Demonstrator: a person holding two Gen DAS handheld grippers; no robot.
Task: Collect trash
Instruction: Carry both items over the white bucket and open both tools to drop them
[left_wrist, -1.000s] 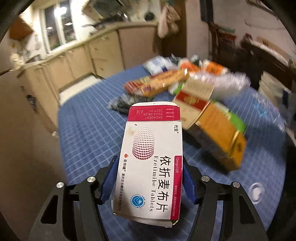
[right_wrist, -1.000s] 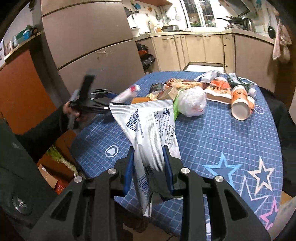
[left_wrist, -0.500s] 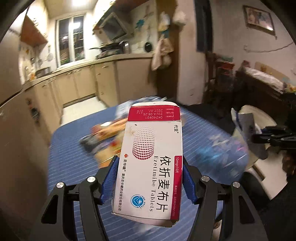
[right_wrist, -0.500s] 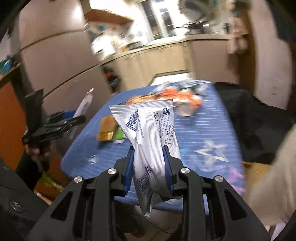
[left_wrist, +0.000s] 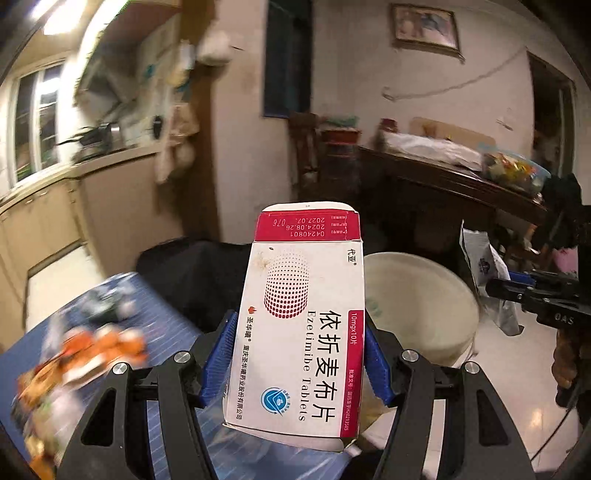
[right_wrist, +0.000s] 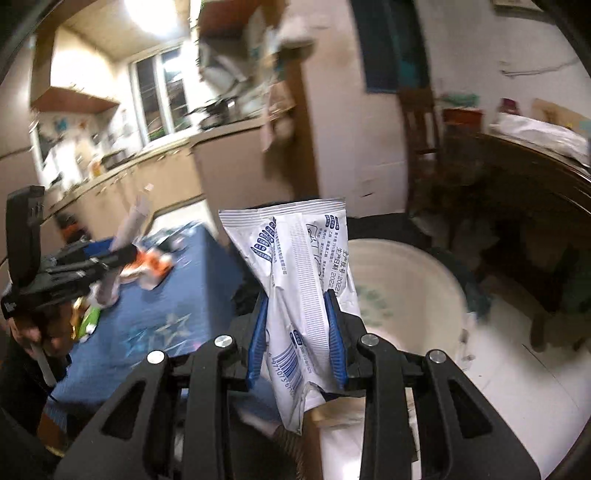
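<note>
Trash in transit: left gripper (left_wrist: 301, 363) pinches pill box (left_wrist: 301, 321), right gripper (right_wrist: 297, 345) pinches wrapper (right_wrist: 303, 280), cream bin (right_wrist: 413, 295) just ahead-right; next, position above, release.

Black grippers (left_wrist: 301, 360) w/ blue pads (left_wrist: 218, 362), silver screws (left_wrist: 181, 357).

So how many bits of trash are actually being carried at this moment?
2. The left gripper clamps an Ezetimibe tablet box; the right gripper clamps a white plastic wrapper. More trash lies blurred on the blue table.
</note>
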